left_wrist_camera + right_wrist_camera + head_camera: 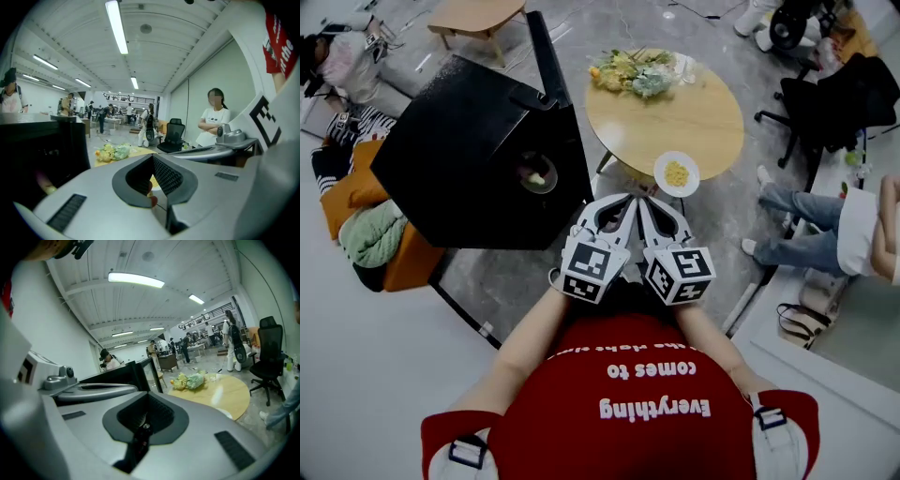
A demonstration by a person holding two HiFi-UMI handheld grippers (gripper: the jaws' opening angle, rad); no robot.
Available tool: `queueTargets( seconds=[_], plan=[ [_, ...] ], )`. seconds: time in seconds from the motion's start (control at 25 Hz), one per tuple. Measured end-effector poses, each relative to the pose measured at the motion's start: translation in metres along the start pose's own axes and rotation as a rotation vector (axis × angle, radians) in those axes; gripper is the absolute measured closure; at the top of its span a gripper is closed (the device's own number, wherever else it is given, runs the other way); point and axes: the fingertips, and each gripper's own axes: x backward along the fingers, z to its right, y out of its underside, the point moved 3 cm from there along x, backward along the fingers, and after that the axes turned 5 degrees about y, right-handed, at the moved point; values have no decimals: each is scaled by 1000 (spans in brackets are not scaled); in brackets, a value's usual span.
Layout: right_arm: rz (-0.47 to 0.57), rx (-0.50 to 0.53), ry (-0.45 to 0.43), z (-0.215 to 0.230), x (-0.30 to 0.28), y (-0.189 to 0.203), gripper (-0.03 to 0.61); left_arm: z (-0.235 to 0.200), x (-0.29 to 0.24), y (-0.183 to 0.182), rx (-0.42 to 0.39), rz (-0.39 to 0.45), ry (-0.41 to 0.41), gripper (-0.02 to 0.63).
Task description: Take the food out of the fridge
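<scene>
The black fridge [459, 141] fills the left of the scene, its door [546, 56] swung open toward the far side. To its right stands the round wooden counter [703, 122], with flowers [633, 73] at its far edge.

The left gripper [619, 202] and right gripper [649, 204] are held side by side close to the person's chest, aimed at the gap between fridge and counter. Both pairs of fingers are pressed together with nothing in them.

A plate [676, 173] of yellow food sits at the counter's near edge, already out. A bowl [536, 173] with something pale in it appears to sit inside the fridge's dark opening, so the job looks part done.

The main risk is going in for the bowl with the fingers closed: they would push it deeper or tip it rather than take its rim. The opening is dark and the door edge is near, so a gripper could strike either on the way in. With the two grippers so close, one may knock the other. A one-sided pinch on the rim could let the bowl tilt and spill. A careless swing to the right could sweep the plate off the counter's edge.
</scene>
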Motion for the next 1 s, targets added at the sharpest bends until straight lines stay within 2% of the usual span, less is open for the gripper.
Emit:
queueTargets(
  seconds=[0.28, 0.48, 0.64, 1.0],
  plan=[
    [-86, 87, -229, -80, -12, 23, 565, -30, 85, 27, 73, 27, -255, 609],
    [-107, 121, -344, -134, -21, 37, 565, -48, 133, 40, 114, 41, -371, 607],
    [-129, 165, -467, -173, -26, 43, 565, -58, 167, 46, 144, 58, -496, 607],
    [-154, 177, -560, -214, -40, 48, 565, -84, 208, 56, 192, 75, -629, 607]
  ],
)
